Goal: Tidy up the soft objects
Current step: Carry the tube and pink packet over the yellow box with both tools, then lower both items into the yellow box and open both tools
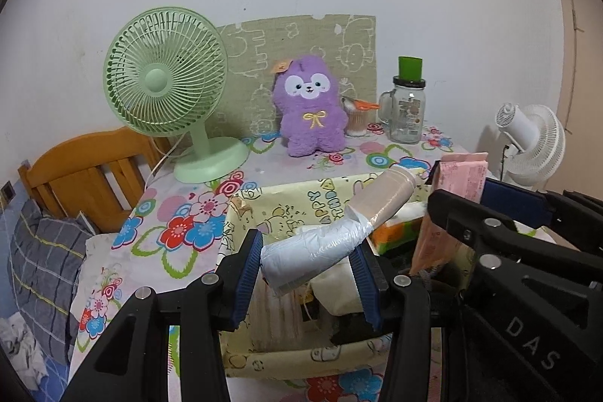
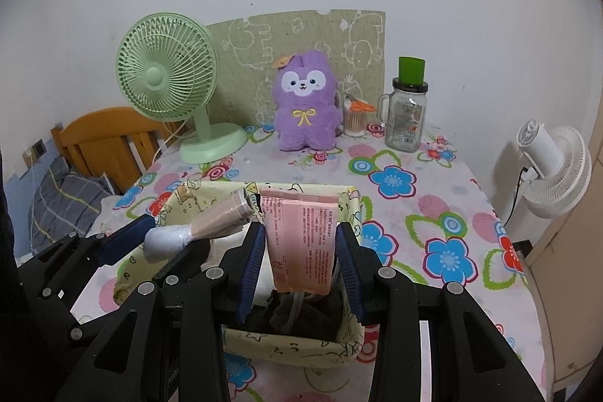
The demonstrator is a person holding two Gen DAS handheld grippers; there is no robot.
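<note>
My left gripper (image 1: 307,268) is shut on a roll of plastic bags (image 1: 324,245), pale blue at the near end and tan at the far end, held above a yellow cartoon-print fabric basket (image 1: 301,360). My right gripper (image 2: 299,260) is shut on a pink flat packet (image 2: 301,236), held upright over the same basket (image 2: 294,349). The roll (image 2: 203,225) and left gripper show at left in the right wrist view. The packet (image 1: 452,198) shows at right in the left wrist view. A purple plush toy (image 1: 311,110) sits at the table's back.
A green desk fan (image 1: 169,81) stands back left, a glass jar with a green cup (image 1: 409,108) back right, and a cotton-swab holder (image 1: 356,119) beside the plush. An orange tissue pack (image 1: 395,226) lies in the basket. A wooden chair (image 1: 86,172) is left, a white fan (image 2: 554,168) right.
</note>
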